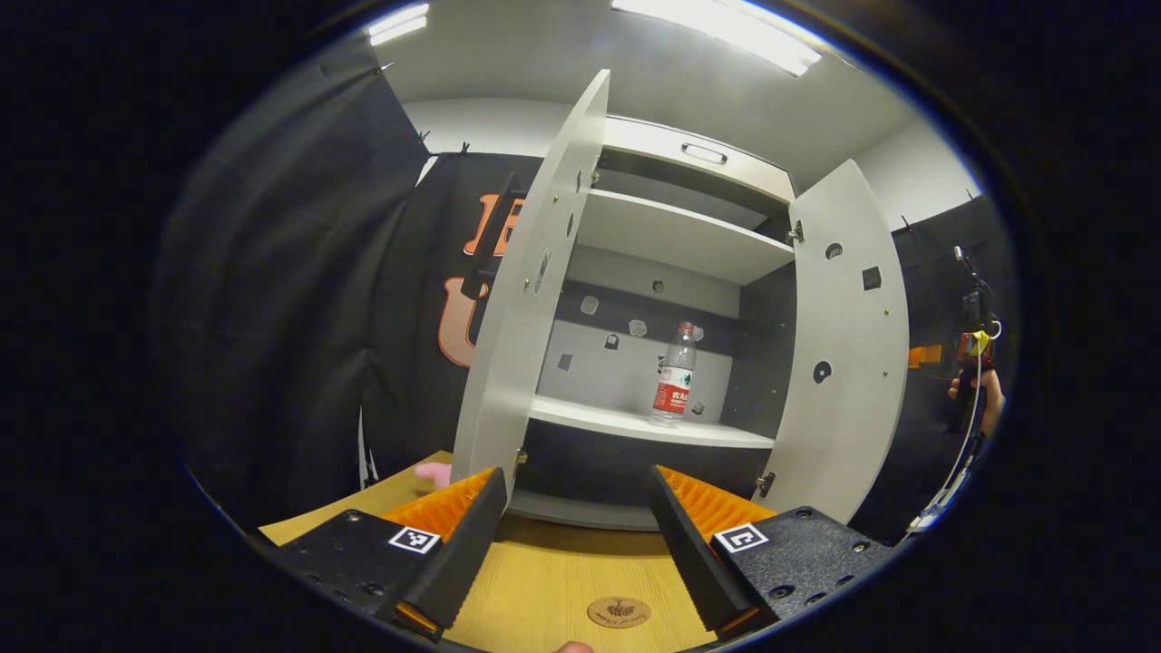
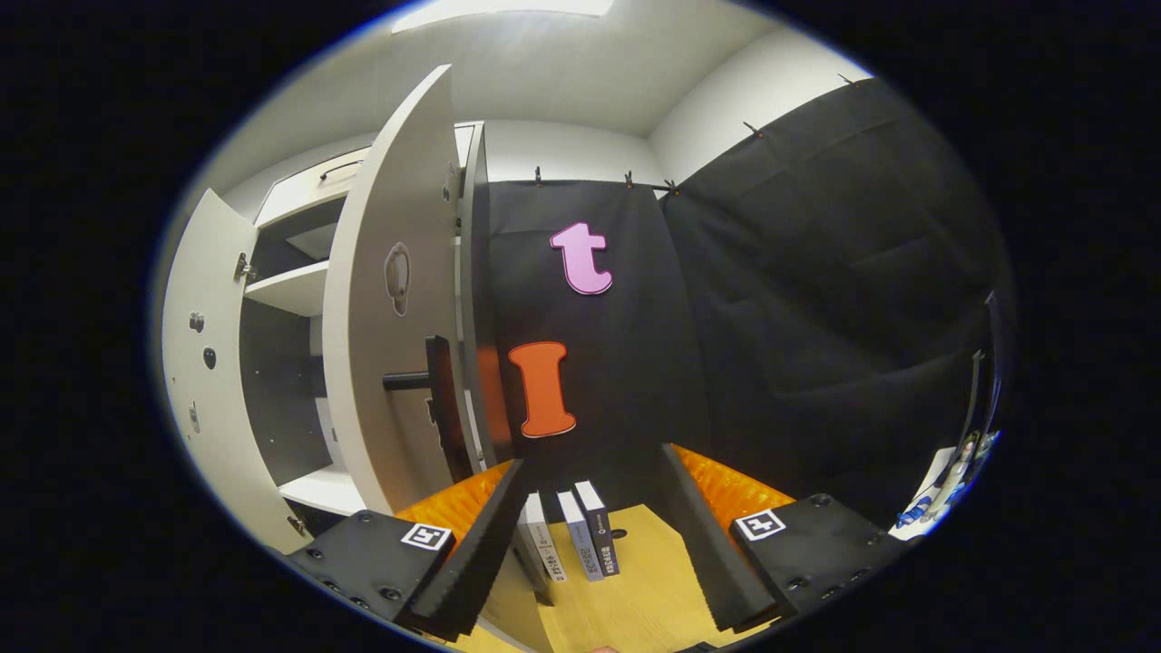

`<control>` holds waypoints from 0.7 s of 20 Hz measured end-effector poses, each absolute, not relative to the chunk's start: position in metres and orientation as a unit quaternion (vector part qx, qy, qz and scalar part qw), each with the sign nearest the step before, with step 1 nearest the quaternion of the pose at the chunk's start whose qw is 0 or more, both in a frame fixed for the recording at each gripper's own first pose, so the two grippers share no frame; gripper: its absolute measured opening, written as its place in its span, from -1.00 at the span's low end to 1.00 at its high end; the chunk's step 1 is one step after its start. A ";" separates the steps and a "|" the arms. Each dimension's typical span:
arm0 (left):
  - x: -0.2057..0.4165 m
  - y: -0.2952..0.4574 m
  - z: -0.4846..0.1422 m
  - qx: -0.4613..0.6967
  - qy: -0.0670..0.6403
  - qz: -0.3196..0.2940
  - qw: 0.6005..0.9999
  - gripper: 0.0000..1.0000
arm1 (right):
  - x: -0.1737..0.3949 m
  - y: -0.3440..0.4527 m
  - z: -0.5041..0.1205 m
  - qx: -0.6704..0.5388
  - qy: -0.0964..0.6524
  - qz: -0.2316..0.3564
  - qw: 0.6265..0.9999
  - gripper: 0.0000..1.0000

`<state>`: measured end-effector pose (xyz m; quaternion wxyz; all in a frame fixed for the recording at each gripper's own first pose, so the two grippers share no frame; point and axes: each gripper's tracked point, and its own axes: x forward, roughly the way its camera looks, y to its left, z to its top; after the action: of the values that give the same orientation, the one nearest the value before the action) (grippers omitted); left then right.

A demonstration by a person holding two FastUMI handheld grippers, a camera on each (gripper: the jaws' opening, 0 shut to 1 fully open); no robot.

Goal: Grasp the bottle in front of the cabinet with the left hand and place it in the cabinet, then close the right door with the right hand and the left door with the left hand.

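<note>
The clear bottle (image 1: pixel 673 376) with a red label stands upright on the middle shelf (image 1: pixel 635 423) of the white cabinet. Both doors are swung open: the left door (image 1: pixel 531 299) and the right door (image 1: pixel 848 345). My left gripper (image 1: pixel 576 476) is open and holds nothing, low over the wooden table (image 1: pixel 562 580), in front of the cabinet and well short of the bottle. My right gripper (image 2: pixel 594 458) is open too, out beside the right door (image 2: pixel 381 317), whose black handle (image 2: pixel 422 381) lies up and left of its fingers. The left gripper view has the right gripper (image 1: pixel 972 349) past the right door.
Three books (image 2: pixel 571 535) stand on the table by the right door's outer face. A hand (image 1: pixel 989 404) holds the far gripper. Upper shelves (image 1: pixel 680 231) are bare. Black cloth walls close in both sides. A round emblem (image 1: pixel 619 611) marks the tabletop.
</note>
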<state>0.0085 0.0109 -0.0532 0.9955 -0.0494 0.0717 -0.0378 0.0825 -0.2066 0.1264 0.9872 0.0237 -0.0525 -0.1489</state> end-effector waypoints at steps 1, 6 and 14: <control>0.010 0.010 -0.053 -0.054 0.070 -0.040 0.995 0.89 | 0.083 -0.202 0.124 0.028 -0.049 -0.140 0.989 0.95; 0.021 -0.004 -0.049 -0.080 0.059 -0.060 0.993 0.94 | 0.081 -0.178 0.121 0.008 -0.042 -0.120 0.992 0.94; 0.016 0.001 -0.044 -0.074 0.053 -0.056 0.994 0.89 | 0.089 -0.129 0.116 0.007 -0.038 -0.070 0.997 0.94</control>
<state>0.0162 0.0015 -0.0444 0.9943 -0.0735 0.0535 -0.0564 0.0888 -0.1289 0.1164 0.9968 0.0071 -0.0375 -0.0703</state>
